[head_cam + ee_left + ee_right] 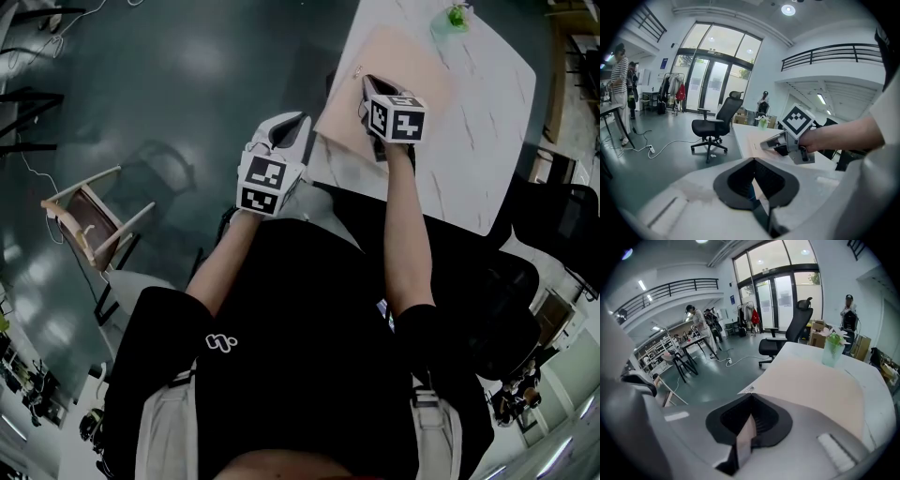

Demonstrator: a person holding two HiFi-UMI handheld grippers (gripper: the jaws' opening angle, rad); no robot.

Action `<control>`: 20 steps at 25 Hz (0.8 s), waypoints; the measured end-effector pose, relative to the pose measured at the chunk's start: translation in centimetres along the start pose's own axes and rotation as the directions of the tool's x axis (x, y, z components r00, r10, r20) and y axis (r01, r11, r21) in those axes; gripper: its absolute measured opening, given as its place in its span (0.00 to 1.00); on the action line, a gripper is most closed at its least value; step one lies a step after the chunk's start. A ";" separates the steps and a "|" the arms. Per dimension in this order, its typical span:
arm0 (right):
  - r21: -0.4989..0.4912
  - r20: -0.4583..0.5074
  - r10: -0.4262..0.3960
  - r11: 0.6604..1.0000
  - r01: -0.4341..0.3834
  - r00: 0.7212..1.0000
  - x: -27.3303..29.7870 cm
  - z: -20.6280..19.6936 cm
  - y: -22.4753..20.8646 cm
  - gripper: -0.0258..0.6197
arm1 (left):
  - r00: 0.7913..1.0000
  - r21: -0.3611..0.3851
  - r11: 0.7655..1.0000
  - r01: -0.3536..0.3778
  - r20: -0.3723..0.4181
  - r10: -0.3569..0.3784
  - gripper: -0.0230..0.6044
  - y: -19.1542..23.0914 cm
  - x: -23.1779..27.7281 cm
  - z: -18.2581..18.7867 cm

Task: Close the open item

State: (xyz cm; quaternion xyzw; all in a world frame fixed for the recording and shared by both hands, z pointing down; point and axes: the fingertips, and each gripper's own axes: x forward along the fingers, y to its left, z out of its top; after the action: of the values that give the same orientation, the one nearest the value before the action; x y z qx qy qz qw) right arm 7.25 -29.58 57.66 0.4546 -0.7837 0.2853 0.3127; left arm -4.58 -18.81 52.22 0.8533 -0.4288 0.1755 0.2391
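Left tool (292,124), jaws together, idles off the surface's (469,141) near-left corner. Right tool (368,89), jaws together, is at the near edge of the tan folder (408,61), which lies flat, seemingly closed.

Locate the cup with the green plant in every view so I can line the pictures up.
Head view: the cup with the green plant sits at the top edge, right of centre, at the table's far end.
Left gripper view: the cup is small, just right of centre, right of the black office chair.
Right gripper view: the cup is in the right half, at mid-height.
Shared landmark: the tan sheet, lying nearer than the cup in all three views.
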 end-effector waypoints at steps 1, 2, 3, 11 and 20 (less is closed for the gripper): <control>-0.022 -0.021 -0.006 1.000 0.006 1.000 0.2 -0.2 0.1 0.03 | 1.000 0.000 1.000 0.001 0.000 -0.001 0.04 0.0 0.0 0.0; -0.044 -0.038 -0.013 0.999 0.011 0.999 0.4 -0.4 0.1 0.03 | 1.000 0.000 1.000 0.002 -0.001 -0.002 0.04 -0.1 0.1 0.1; -0.062 -0.049 -0.020 0.998 0.017 0.999 0.5 -0.5 0.2 0.03 | 1.000 -0.001 1.000 0.004 -0.001 -0.004 0.04 -0.1 0.1 0.1; -0.076 -0.104 -0.028 0.997 0.020 0.994 1.0 -0.7 0.1 0.04 | 1.000 0.007 1.000 0.024 -0.003 -0.024 0.04 -0.5 0.7 0.4; -0.013 -0.054 -0.024 1.000 0.023 0.998 0.2 -0.5 -0.1 0.04 | 0.998 0.054 0.997 0.046 0.038 -0.048 0.04 -1.4 0.1 3.2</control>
State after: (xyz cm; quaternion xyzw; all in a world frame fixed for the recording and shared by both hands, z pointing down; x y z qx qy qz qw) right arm 7.37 -29.38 58.10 0.4540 -0.7712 0.2889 0.3402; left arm -3.12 -19.90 49.30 0.8725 -0.4085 0.1643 0.2117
